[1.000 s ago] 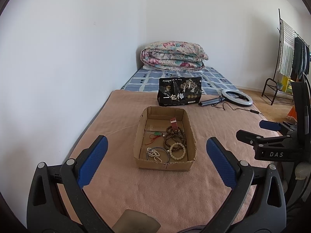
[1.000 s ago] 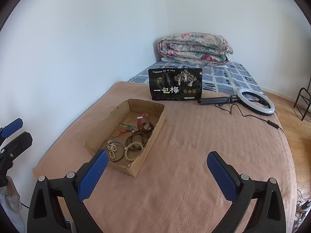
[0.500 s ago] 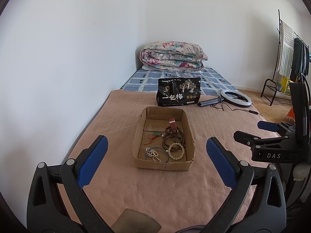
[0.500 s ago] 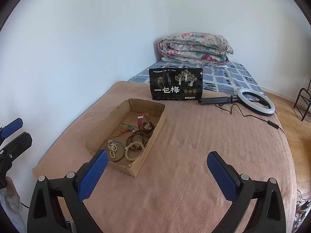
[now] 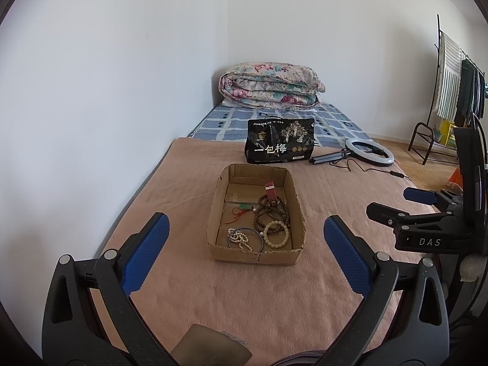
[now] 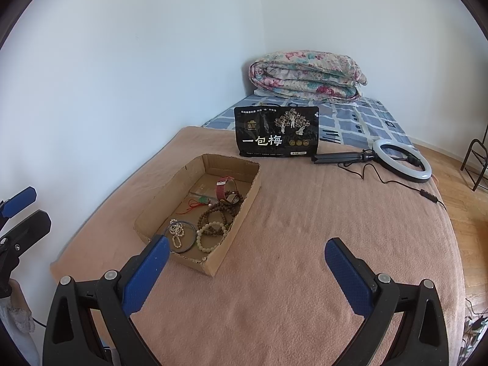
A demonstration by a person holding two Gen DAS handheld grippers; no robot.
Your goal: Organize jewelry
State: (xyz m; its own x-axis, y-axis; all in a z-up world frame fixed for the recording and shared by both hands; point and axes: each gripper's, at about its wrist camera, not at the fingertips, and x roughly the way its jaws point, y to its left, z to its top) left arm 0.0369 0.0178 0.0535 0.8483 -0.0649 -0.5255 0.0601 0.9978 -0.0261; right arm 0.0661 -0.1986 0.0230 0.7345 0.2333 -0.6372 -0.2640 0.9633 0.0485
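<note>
An open cardboard box [image 5: 221, 187] sits on the pink blanket and also shows in the right wrist view [image 6: 248, 193]. Inside lie a red watch strap [image 5: 270, 193], dark wooden beads [image 5: 271, 212], a cream bead bracelet [image 5: 276, 233], a pearl string with a metal bangle [image 5: 244, 238] and a green pendant on red cord [image 5: 242, 209]. My left gripper [image 5: 245, 250] is open and empty, just short of the box's near wall. My right gripper [image 6: 247, 270] is open and empty, to the right of the box, its left finger over the near corner.
A black snack bag [image 5: 279, 145] stands behind the box. A ring light [image 5: 369, 151] with its cable lies at the right. A folded floral quilt [image 5: 271, 85] is at the far end. A white wall runs along the left; a clothes rack [image 5: 454, 91] stands far right.
Both grippers have moved slightly closer to the box, so it appears a bit nearer in the right wrist view. Nothing was grasped or let go.
</note>
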